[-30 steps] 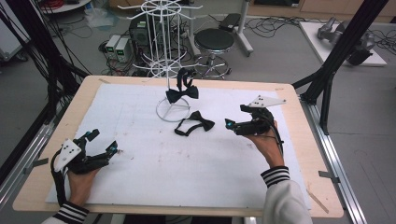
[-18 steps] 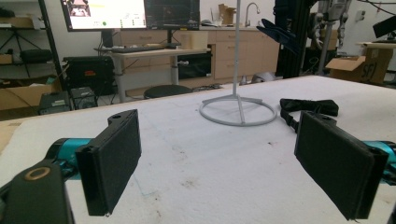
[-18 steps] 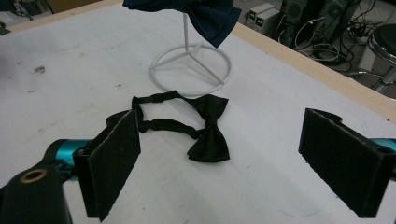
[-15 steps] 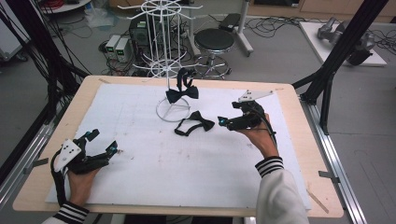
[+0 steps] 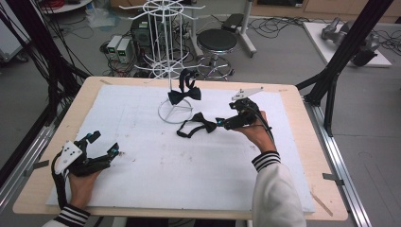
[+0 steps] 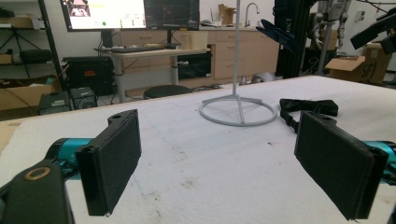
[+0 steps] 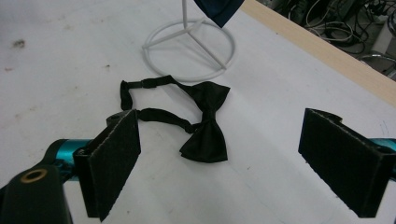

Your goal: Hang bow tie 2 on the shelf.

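The right tool, jaws spread wide with nothing between them, noses up to a black bow tie lying flat on the white desk just ahead of its pads, near the wire stand's ring base. Light, limp and unlikely to slip, the tie looks best pinched at its knot. The left tool, jaws likewise apart, waits well away.

Even, bright overhead light leaves only faint shadows on the white table cover, while all views look soft and grainy, the close jaws slightly blurred.
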A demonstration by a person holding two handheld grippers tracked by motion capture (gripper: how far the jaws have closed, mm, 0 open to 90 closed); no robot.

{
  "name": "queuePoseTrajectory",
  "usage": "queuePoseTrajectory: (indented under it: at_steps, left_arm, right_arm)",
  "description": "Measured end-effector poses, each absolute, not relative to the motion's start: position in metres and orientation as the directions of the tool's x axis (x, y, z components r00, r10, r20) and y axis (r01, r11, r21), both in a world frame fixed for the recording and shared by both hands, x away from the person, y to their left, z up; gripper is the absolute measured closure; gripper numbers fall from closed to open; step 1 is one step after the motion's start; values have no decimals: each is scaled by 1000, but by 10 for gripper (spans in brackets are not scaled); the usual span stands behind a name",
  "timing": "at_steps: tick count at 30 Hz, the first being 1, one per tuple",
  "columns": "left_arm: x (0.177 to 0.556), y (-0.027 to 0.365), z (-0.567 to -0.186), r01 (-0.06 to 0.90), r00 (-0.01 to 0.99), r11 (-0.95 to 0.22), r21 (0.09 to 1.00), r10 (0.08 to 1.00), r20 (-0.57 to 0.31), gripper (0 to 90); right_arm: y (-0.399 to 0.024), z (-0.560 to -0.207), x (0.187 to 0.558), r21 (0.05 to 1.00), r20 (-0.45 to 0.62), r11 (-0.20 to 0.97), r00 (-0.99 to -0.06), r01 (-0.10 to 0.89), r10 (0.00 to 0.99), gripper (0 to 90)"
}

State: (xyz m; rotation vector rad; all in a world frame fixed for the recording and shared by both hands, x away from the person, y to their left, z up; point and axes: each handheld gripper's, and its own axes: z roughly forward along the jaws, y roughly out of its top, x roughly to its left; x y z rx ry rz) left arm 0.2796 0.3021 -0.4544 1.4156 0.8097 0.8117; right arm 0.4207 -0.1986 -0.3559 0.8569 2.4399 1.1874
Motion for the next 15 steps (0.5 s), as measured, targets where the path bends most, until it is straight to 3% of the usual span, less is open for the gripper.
queuePoseTrajectory:
  at_steps: [15]
  left_arm:
    - [280, 302, -454, -1, 505, -2, 1000, 863, 2, 151]
  right_arm:
    - [-185, -371, 434, 736, -7, 541, -794, 407, 608, 121]
